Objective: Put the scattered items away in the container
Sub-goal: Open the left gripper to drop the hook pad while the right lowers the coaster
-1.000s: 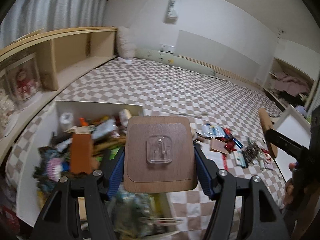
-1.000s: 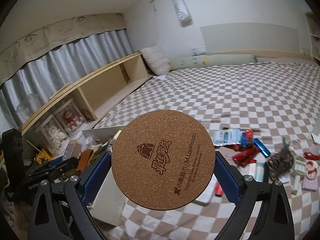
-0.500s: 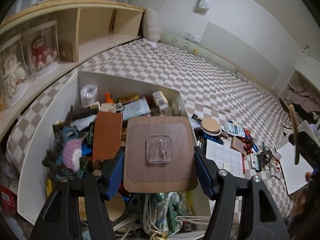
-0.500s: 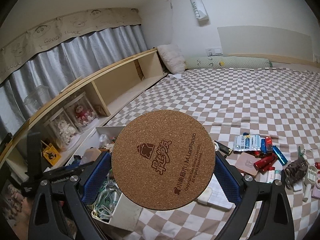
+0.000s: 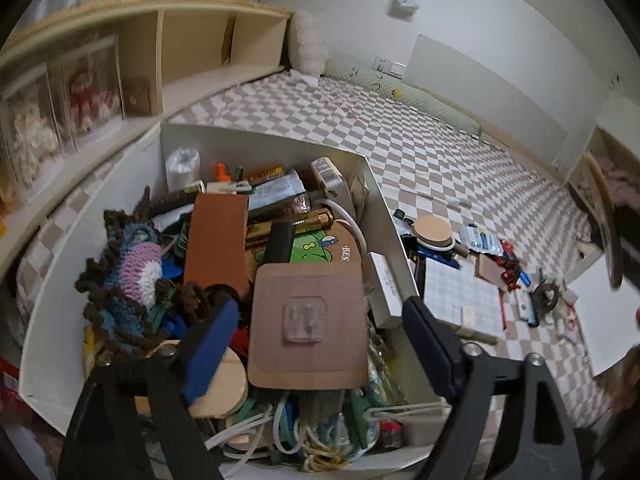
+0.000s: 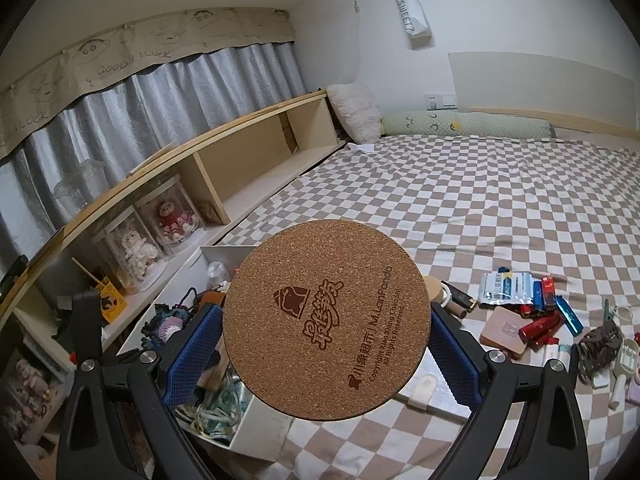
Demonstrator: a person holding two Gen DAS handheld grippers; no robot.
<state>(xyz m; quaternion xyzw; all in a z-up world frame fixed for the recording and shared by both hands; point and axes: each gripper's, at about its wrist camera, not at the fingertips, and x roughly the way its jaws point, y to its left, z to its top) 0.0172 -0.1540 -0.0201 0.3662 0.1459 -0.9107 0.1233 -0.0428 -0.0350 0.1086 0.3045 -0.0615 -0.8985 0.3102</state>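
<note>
In the left wrist view a white box [image 5: 260,144] is piled with several small items. A brown square adhesive hook pad [image 5: 308,320] lies on that pile between the fingers of my left gripper [image 5: 320,306]. The jaws are opening, with a gap on each side of the pad. In the right wrist view my right gripper [image 6: 324,312] is shut on a round cork coaster [image 6: 326,340], held flat above the near right corner of the white box [image 6: 224,252].
Loose items lie on the checked bedspread right of the box: a battery pack [image 6: 508,282], red tubes [image 6: 540,328], a pink hook pad [image 6: 504,332], a dark hair tie [image 6: 600,344] and a white checked pad [image 5: 462,296]. A wooden shelf [image 6: 240,160] runs behind.
My left gripper sank over the box, its jaws spread, and the hook pad left their grip and now rests on the pile. The right gripper kept the coaster and drifted toward the box.
</note>
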